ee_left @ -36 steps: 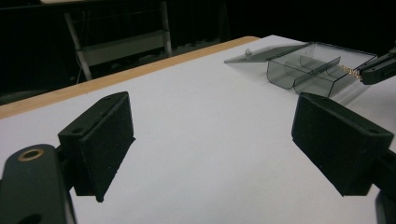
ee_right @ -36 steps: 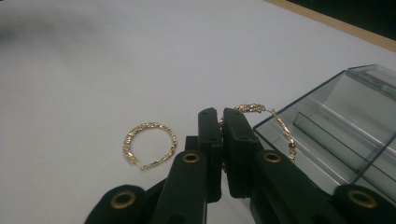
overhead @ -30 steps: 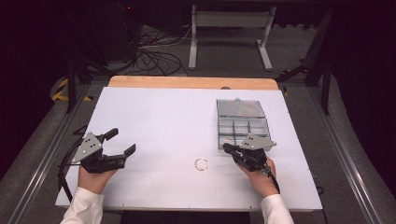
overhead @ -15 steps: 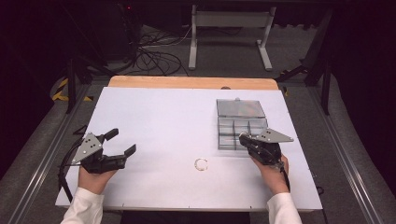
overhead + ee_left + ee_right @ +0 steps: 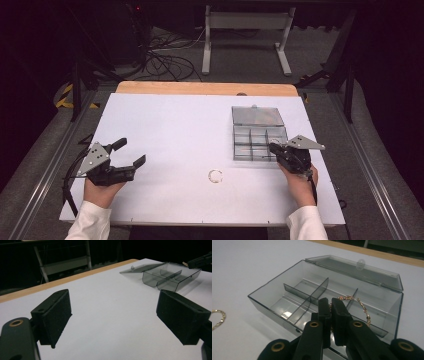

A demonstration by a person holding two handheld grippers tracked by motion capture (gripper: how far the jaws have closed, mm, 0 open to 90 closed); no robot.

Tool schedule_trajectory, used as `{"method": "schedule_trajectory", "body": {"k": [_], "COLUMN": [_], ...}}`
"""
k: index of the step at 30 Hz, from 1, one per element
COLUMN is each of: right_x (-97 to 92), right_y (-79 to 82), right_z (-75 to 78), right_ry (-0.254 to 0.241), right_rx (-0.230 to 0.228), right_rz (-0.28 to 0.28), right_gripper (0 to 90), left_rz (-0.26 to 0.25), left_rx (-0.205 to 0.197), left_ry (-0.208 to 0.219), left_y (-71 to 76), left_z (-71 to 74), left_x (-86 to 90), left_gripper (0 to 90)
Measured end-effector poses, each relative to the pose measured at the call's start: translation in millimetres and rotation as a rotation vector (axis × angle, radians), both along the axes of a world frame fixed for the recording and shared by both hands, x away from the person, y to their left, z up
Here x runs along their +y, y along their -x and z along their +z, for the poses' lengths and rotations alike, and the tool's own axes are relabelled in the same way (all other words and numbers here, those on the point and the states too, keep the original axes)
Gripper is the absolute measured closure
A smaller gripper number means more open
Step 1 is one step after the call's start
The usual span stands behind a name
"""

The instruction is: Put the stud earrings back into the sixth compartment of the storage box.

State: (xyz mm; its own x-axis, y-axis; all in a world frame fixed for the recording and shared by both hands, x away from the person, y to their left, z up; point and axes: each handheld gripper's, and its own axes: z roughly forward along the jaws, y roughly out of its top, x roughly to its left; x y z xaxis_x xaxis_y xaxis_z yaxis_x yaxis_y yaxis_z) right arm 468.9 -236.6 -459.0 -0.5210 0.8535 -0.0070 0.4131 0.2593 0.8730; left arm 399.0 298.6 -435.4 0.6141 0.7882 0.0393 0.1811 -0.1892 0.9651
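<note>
While my right tongs (image 5: 330, 305), clamped on a gold chain (image 5: 359, 305), hover over the box (image 5: 243, 150), my left tongs (image 5: 112, 317) gape apart above the bench (image 5: 175, 130).

1. Looks like a lab or recording studio, dim all round, with a white tabletop (image 5: 175, 135) lit at frame centre.
2. Tangled black cables (image 5: 160, 60) on grey carpet, upper left of the frame.
3. White metal stand (image 5: 247, 22) at top centre.
4. Yellow-black hazard tape (image 5: 64, 96) at the left edge.
5. Metal floor rails (image 5: 45, 175) flanking both sides.
</note>
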Motion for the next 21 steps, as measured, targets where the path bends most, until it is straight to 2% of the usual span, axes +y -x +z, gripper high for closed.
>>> {"method": "schedule_trajectory", "body": {"k": [12,13,14,17,20,21], "right_x": [-12.5,-13.4,-14.4,-14.6,-13.1,-10.7], "right_y": [-3.9,-4.3,-4.2,-3.8,-2.3,-1.0], "right_z": [-9.0,-9.3,-9.4,-9.3,-8.2,-7.6], "right_ry": [-0.008,-0.011,-0.024,-0.027,-0.033,-0.035], "right_rx": [0.024,0.021,0.026,0.02,0.005,-0.008], "right_rz": [-0.062,-0.065,-0.076,-0.072,-0.063,-0.046], "right_gripper": [85.4,81.9,69.7,65.6,58.0,52.4], "left_rz": [-0.001,-0.001,-0.002,-0.003,-0.002,-0.004], "left_rx": [0.005,0.006,0.004,0.004,0.006,0.005], "left_ry": [0.001,0.004,0.002,0.001,0.002,-0.001], "left_y": [-0.5,-0.5,-0.7,-0.8,-0.8,-0.9], "left_z": [-0.9,-1.0,-0.9,-1.0,-1.1,-1.0], "left_x": [-0.5,-0.7,-0.4,-0.4,-0.5,-0.3], "left_gripper": [13.4,13.4,13.4,13.4,13.4,13.4]}}
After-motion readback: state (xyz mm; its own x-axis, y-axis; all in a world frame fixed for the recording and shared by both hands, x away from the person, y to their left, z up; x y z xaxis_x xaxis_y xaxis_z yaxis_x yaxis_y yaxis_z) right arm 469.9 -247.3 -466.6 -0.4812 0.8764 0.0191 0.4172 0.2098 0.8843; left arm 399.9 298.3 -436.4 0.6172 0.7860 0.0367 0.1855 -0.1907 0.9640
